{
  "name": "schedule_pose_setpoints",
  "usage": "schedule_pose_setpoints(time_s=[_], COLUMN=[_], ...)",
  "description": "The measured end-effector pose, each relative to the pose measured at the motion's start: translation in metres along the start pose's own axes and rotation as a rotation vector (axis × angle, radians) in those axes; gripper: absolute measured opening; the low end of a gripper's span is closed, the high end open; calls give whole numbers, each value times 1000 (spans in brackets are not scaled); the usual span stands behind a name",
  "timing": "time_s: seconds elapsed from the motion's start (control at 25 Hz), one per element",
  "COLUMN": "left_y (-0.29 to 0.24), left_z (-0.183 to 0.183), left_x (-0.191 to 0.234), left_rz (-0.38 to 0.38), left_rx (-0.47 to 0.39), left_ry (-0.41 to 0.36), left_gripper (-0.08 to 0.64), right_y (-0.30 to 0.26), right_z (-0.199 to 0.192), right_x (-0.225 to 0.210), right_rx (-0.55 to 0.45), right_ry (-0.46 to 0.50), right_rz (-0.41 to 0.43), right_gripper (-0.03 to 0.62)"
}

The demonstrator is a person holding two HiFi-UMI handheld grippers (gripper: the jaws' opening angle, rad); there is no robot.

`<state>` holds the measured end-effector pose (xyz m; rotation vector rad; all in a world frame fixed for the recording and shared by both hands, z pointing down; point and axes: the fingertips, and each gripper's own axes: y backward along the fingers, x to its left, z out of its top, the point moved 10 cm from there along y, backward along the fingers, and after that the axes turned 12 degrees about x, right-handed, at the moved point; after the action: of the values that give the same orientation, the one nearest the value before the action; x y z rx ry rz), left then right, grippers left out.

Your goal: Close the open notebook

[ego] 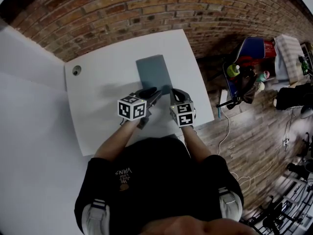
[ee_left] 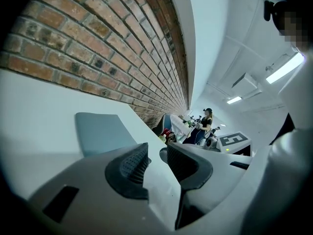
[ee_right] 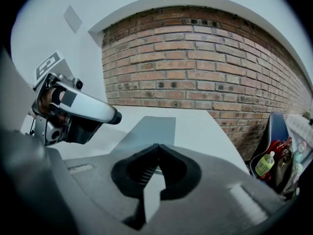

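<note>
A grey-blue notebook (ego: 154, 72) lies flat with its cover down on the white table (ego: 98, 126), towards the far edge. The left gripper view shows the notebook (ee_left: 100, 131) ahead and to the left of the jaws. In the right gripper view the notebook (ee_right: 149, 131) is straight ahead. My left gripper (ego: 152, 93) hovers at the notebook's near end, open, with nothing between its fingers (ee_left: 132, 163). My right gripper (ego: 175, 93) sits just right of the near corner. Its tips (ee_right: 157, 148) meet and hold nothing. The left gripper (ee_right: 73, 109) shows at the left of the right gripper view.
A round cable hole (ego: 76, 70) sits in the table's far left corner. A brick wall (ego: 146, 9) runs behind the table. Right of the table, on the wooden floor, stand a blue bag with bottles (ego: 249, 62) and cables. A person (ee_left: 204, 124) stands far off.
</note>
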<state>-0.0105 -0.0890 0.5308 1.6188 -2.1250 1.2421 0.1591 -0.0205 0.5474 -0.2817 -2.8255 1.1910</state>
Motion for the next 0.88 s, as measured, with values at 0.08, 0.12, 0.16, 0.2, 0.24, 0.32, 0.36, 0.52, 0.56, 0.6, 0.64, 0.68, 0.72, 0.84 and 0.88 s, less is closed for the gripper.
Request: schedule_pose_setpoints(time_s=[0.08,0.12,0.16,0.2,0.24,0.32,0.36,0.52,0.56,0.6,0.64,0.68,0.72,0.84,0.88], left_y=[7,11,15,19,22,29,33,46,49,52,56,60,64,74,78], left_z=[-2,-3,-4,-4,-5,-6,-7,-8,-8,-9,-10,-11,-13,-18,-19], left_x=[1,1,1,2,2,3,3,2,2,3,3,2,1,-1,-1], left_rz=[15,25,34,44,54,71,78,90,92,95,99,104,109,119,122], left_rx=[-13,-20,-28,-35,-41,-51,-56,-78,-85,-90,-95,-99,-101,-109,-113], left_ry=[-7,-12,-19,-27,-36,-55,-63,-102,-114,-125,-133,-140,-146,-165,-171], left_gripper=[120,108,96,86,76,57,51,35,33,29,29,28,28,28,28], right_y=[2,4,5,7,8,11,12,22,24,26,28,31,34,42,44], right_z=[3,4,5,7,8,10,11,15,16,18,19,20,20,21,21], right_x=[6,9,11,14,17,22,25,34,36,38,40,43,46,53,56], right_rx=[-10,-16,-21,-26,-31,-40,-46,-74,-82,-89,-96,-103,-109,-130,-138], right_ry=[1,1,1,1,1,2,1,-8,-9,-10,-12,-13,-13,-13,-15], right_rz=[0,1,0,-1,-2,-6,-8,-21,-26,-31,-35,-37,-40,-46,-47], right_gripper=[-2,-2,-2,-2,-2,-2,-2,-2,-2,-2,-2,-2,-2,-2,-2])
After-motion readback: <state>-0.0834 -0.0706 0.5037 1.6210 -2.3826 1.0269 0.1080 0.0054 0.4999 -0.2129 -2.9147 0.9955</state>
